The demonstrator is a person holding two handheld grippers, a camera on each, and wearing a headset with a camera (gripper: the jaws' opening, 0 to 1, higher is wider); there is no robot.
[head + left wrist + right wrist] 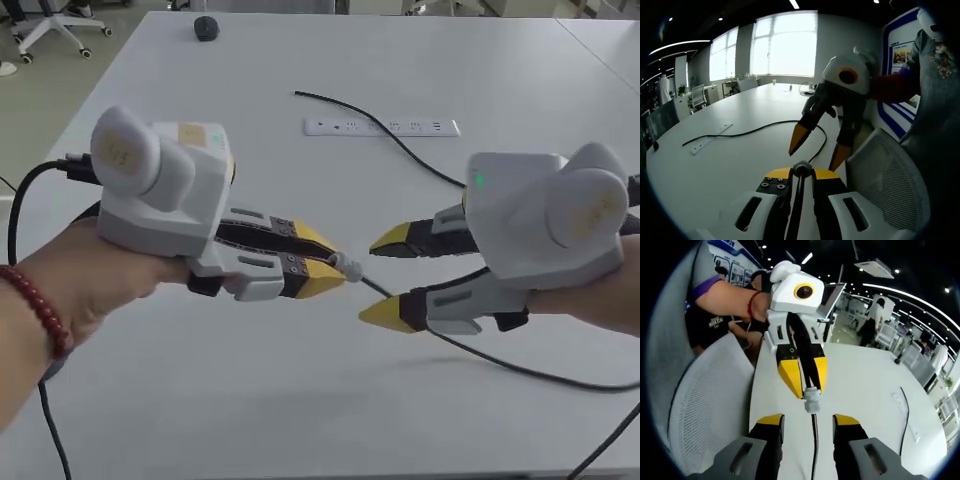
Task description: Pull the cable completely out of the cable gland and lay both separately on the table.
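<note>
My left gripper [330, 262] is shut on a small grey cable gland [346, 267], held above the white table [300, 380]. A black cable [470, 350] leaves the gland and runs right, between the open jaws of my right gripper [388, 276], which stand on either side of it without touching. In the right gripper view, the gland [811, 401] sits at the tips of the left gripper [809, 389], and the cable [813, 445] passes down between my right gripper's [808, 421] jaws. The left gripper view has the gland [801, 167] pinched and the right gripper [815, 154] open just beyond.
A white power strip [380, 127] lies at the table's far middle, with a black cable [400, 140] crossing beside it. A dark round object [205, 28] sits at the far edge. An office chair [60, 25] stands at the far left. A mesh chair back [890, 175] is close by.
</note>
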